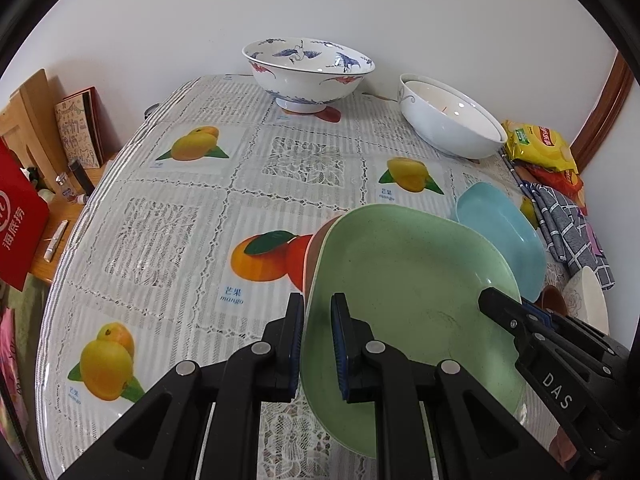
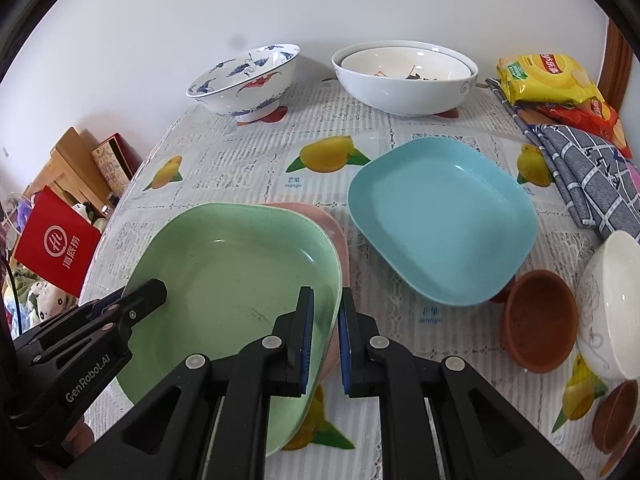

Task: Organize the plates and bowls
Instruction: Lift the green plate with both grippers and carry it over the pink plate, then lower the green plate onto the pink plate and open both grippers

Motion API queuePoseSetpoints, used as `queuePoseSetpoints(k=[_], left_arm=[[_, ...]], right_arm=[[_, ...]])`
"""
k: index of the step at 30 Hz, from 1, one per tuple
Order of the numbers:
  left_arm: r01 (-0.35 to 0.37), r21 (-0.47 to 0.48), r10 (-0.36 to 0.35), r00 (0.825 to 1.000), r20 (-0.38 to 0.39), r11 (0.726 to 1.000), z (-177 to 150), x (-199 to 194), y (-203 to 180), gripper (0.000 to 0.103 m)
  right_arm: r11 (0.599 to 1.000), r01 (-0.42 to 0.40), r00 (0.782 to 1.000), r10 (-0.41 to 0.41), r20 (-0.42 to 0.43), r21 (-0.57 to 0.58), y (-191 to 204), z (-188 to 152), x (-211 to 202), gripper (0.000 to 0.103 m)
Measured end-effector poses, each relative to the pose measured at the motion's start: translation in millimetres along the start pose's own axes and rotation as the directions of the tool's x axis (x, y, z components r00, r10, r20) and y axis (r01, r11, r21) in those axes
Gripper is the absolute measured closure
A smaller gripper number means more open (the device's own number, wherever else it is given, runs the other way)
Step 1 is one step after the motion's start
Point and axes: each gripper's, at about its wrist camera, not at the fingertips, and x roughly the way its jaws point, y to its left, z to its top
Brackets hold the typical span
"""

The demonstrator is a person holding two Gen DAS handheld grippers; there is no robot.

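Note:
A green square plate (image 1: 412, 292) (image 2: 236, 276) lies on top of a pink plate (image 2: 336, 232), whose edge shows in the left wrist view (image 1: 316, 248). My left gripper (image 1: 318, 344) straddles the green plate's left rim, jaws a little apart. My right gripper (image 2: 326, 336) straddles its right rim and the pink plate's edge, jaws a little apart. Each gripper shows in the other's view: the right (image 1: 516, 320), the left (image 2: 132, 304). A blue plate (image 2: 440, 220) (image 1: 504, 232) lies to the right.
At the back stand a crane-painted bowl (image 1: 306, 72) (image 2: 246, 80) and nested white bowls (image 1: 450, 120) (image 2: 404, 76). At the right are snack bags (image 2: 548, 80), a checked cloth (image 2: 592, 176), brown cups (image 2: 540, 320) and a white bowl (image 2: 612, 304). A red bag (image 2: 56, 240) is past the table's left edge.

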Motion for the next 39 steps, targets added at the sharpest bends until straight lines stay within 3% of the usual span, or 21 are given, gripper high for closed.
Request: queuePoseSetpoints(k=[18, 26, 36, 39], left_arm=[[-0.007, 0.008, 0.007, 1.000, -0.007, 1.000, 6, 14, -2, 0.089], [0.003, 0.013, -0.003, 1.000, -0.015, 1.000, 5, 13, -4, 0.089], [-0.009, 0.038, 0.009, 1.000, 0.000, 0.999, 3, -2, -11, 0.065], [-0.015, 0.053, 0.014, 1.000, 0.011, 0.998, 2, -8, -16, 0.059]], right_arm=[[0.999, -0.011, 1.000, 0.012, 0.020, -0.047, -3, 18, 24, 0.089], [0.998, -0.019, 1.000, 0.020, 0.013, -0.066, -3, 18, 26, 0.080], [0.997, -0.028, 0.999, 0.030, 0.030, -0.070, -4, 16, 13, 0.075], [0.997, -0.021, 0.999, 0.024, 0.042, -0.069, -7, 14, 3, 0.067]])
